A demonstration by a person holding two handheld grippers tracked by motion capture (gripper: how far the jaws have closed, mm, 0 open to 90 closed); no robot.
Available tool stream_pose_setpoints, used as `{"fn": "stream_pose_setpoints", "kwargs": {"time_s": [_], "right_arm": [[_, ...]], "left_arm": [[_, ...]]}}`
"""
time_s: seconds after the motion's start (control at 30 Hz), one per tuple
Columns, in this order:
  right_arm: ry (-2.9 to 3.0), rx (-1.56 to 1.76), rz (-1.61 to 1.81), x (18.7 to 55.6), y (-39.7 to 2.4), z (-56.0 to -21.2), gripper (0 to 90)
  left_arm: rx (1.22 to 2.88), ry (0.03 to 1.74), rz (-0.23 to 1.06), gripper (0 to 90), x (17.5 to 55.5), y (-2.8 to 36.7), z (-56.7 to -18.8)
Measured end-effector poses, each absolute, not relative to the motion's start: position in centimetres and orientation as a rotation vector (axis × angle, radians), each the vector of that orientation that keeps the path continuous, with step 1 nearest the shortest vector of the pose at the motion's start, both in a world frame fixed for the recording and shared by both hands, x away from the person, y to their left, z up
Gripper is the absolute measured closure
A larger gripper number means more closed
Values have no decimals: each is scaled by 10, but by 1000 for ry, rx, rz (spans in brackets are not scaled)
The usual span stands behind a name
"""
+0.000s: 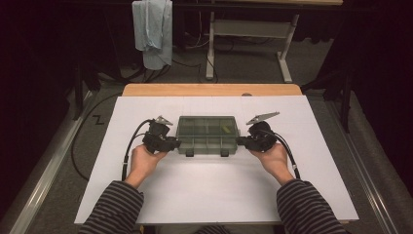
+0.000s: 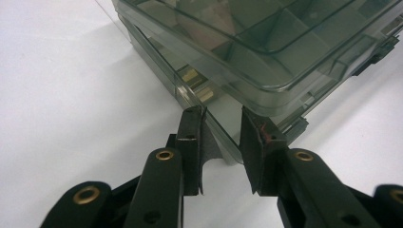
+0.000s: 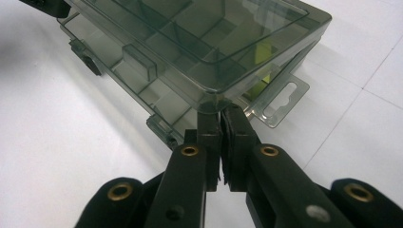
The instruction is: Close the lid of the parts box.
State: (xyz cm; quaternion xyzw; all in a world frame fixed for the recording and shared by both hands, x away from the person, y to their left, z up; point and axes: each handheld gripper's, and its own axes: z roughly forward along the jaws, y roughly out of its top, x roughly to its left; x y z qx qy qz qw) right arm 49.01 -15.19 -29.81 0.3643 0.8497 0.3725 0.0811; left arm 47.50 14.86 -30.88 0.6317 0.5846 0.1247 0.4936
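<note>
A smoky clear compartment box (image 1: 208,135) lies in the middle of the white table. My left gripper (image 1: 174,144) is at its left end; in the left gripper view the jaws (image 2: 222,135) straddle the corner of the box's base (image 2: 223,128) and touch it on both sides. At the right end, my right gripper (image 1: 239,142) is shut on the corner rim of the lid (image 3: 216,97). The lid (image 3: 199,42) stands slightly off the base on the near side. A small yellow-green piece (image 3: 263,76) lies in one compartment.
Two dark latches (image 1: 190,153) hang on the box's front edge, and a hang tab (image 3: 281,97) sticks out at one end. The white table top (image 1: 209,190) has a wooden strip (image 1: 212,89) at the back. A cloth (image 1: 155,31) hangs beyond it.
</note>
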Motion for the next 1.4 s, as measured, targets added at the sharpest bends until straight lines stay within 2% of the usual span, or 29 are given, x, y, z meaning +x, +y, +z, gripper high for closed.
{"fn": "stream_pose_setpoints", "kwargs": {"time_s": [0.6,1.0,1.4], "right_arm": [[2543,1091,1114,490,-152,-300,891],[2556,1098,1110,488,-153,-304,891],[2549,1109,1109,487,-156,-304,891]], "left_arm": [[1516,1433,295,684,466,159,-305],[1416,1442,341,684,466,175,-291],[1361,1370,343,690,469,159,-268]]}}
